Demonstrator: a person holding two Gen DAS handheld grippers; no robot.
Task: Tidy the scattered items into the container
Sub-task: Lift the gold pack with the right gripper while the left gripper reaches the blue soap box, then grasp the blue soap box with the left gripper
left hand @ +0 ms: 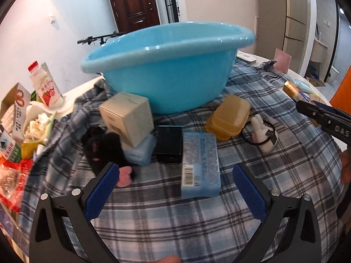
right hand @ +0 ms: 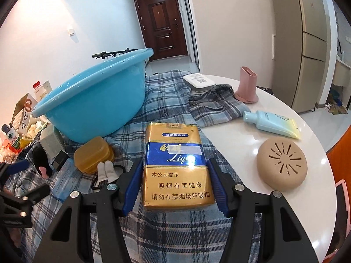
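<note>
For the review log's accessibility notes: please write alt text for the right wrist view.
The right gripper clamps a gold-and-blue cigarette pack above a plaid cloth. A light blue plastic basin sits behind on the left beside an amber soap case, while a beige vented dome, pale blue tube and pink holder lie on the white table.

Pale walls, dark wooden door point(right hand: 164, 25) down hallway, tall beige cabinet point(right hand: 300, 43), round white table point(right hand: 248, 135)
</note>
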